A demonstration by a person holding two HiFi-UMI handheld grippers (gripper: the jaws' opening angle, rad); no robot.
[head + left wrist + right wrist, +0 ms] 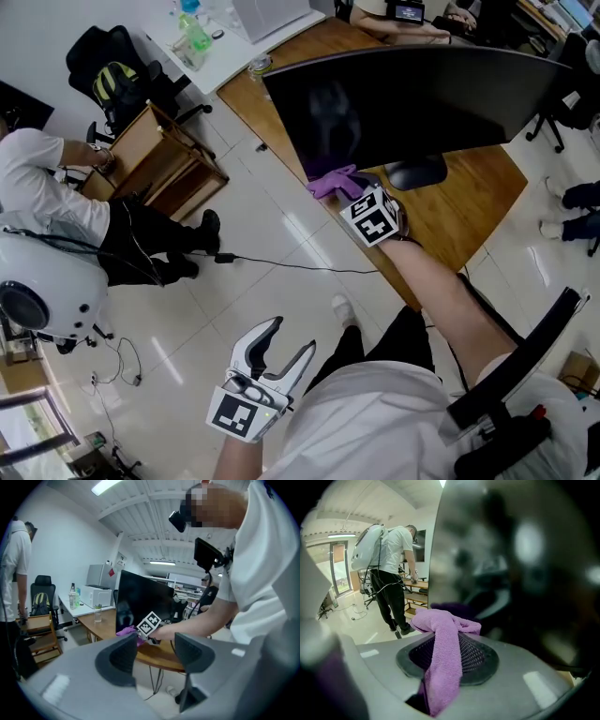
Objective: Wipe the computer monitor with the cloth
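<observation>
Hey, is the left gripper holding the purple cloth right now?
No, the left gripper has its jaws apart with nothing between them; the purple cloth is clamped in the right gripper.

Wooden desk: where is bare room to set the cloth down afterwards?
Bare wood on the desk right of the monitor stand, out to its edge; a narrower strip between the monitor and the cup. Crowded at the monitor's lower corner, where the right gripper holds the cloth.

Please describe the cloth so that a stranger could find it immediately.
Find the wooden desk with the big dark monitor. At the monitor's lower left corner, the right tongs hold the cloth. It is the only purple, fluffy thing there.
</observation>
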